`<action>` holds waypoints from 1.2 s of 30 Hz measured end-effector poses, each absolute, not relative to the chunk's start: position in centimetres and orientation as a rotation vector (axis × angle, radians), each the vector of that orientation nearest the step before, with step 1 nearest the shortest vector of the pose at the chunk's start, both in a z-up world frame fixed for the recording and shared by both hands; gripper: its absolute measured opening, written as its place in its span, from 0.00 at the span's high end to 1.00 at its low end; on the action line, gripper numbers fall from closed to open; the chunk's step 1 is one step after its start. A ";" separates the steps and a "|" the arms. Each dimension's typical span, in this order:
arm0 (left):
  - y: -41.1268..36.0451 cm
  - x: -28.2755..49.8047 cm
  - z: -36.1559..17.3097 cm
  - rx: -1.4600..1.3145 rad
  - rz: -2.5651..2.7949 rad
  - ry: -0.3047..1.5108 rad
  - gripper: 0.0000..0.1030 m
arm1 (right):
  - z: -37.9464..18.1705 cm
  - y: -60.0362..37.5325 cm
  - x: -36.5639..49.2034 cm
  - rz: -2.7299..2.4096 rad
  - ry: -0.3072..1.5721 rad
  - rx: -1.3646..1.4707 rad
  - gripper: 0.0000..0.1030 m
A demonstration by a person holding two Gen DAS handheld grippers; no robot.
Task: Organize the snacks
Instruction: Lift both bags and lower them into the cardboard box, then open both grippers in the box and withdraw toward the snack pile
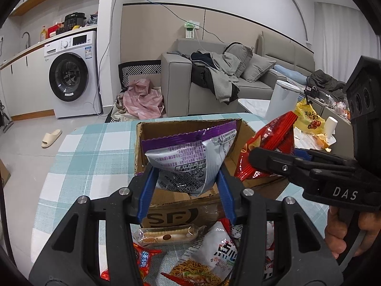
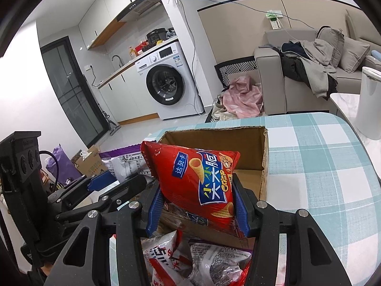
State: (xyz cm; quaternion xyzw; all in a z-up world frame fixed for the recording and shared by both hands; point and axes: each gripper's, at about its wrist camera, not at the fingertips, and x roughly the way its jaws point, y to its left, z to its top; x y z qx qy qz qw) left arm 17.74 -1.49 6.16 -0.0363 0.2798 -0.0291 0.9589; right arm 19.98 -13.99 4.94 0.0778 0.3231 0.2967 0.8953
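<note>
The left gripper is closed part-way on a purple bag, its blue fingers pinching the bag's lower sides so that the bag stands up over the near wall of the box. The right gripper is likewise closed part-way on a red bag, held upright just over the box's near right side. Both bags hang above the open box, which sits toward the near edge of the table, on its checked cloth. These bags look light, puffed with air and made of slick foil, so they should crush and crackle under pressure and could slide between the pads; a hold across a lower corner or along the crimped seam seems safer than squeezing the full belly, where the snacks inside may break. More packets lie on the table at its near edge, between the box and the grippers, among them a clear-wrapped biscuit touching the box's front wall. The box floor is mostly hidden behind the two bags, so I cannot tell what already lies inside. The loose packets are cut off by the gripper frames and the picture edge, and their number is unclear. The purple bag shows only its printed back, so its contents cannot be read.
</note>
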 end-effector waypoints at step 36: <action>-1.6 10.1 6.3 -0.045 -0.026 0.536 0.01 | 5.0 -17.1 13.9 0.605 0.565 0.070 0.00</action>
